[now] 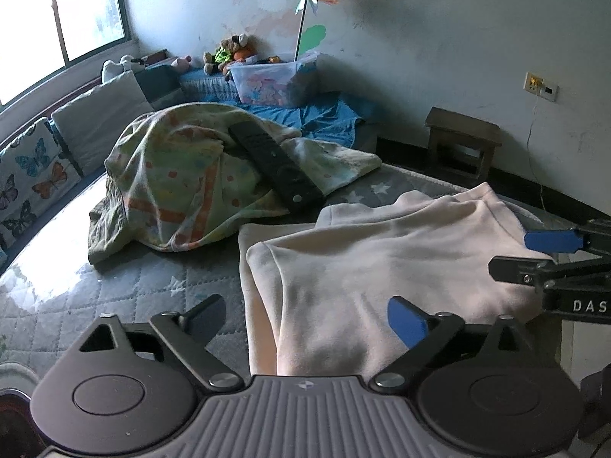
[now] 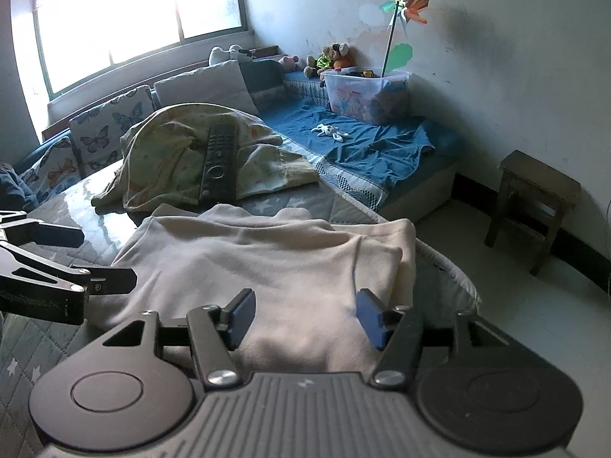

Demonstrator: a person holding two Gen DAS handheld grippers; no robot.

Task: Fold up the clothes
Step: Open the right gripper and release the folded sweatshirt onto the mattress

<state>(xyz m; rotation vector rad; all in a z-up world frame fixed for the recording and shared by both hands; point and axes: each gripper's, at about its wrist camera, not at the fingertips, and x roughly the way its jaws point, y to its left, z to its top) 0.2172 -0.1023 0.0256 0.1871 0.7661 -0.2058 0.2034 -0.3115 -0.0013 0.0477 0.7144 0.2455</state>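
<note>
A lived-in home bedroom: a quilted star-print mattress (image 2: 305,200), butterfly-print cushions (image 2: 103,129) under a bright window (image 2: 133,11), stuffed toys (image 2: 332,57) beside a clear plastic toy bin (image 2: 362,93) with a paper pinwheel (image 2: 406,4), and a small wooden stool (image 2: 534,198).

window (image 2: 133,19) blown out | mattress (image 1: 46,278) glare | dim room | fisheye edges warped
</note>
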